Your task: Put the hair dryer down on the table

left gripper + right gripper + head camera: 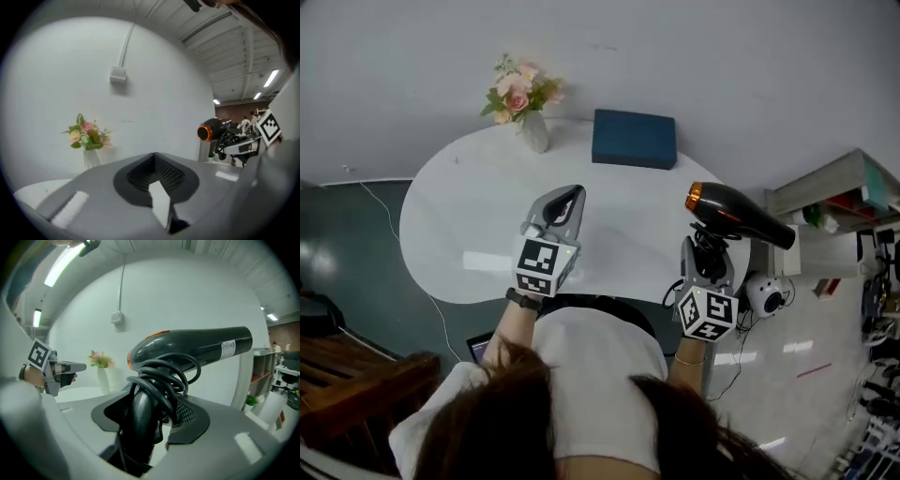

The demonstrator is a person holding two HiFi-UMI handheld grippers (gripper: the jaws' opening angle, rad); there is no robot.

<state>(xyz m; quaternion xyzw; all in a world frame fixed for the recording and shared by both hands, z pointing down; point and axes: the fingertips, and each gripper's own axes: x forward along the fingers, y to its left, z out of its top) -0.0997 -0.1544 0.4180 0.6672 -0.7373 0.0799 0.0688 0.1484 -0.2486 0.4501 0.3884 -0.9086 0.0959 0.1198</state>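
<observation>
The black hair dryer (736, 214) with an orange ring at one end hangs above the right edge of the white rounded table (469, 216). My right gripper (705, 251) is shut on its handle (140, 427), around which the black cord is coiled; the barrel (197, 350) lies crosswise above the jaws. My left gripper (572, 197) hovers over the table's near middle, shut, with nothing between its jaws (153, 159). From the left gripper view the dryer (211, 131) shows at the right.
A white vase of pink and yellow flowers (528, 103) and a dark blue box (634, 139) stand at the table's far edge by the wall. A shelf unit (844, 206) and a small white round device (766, 292) sit to the right. Dark wooden furniture (347, 375) is at the lower left.
</observation>
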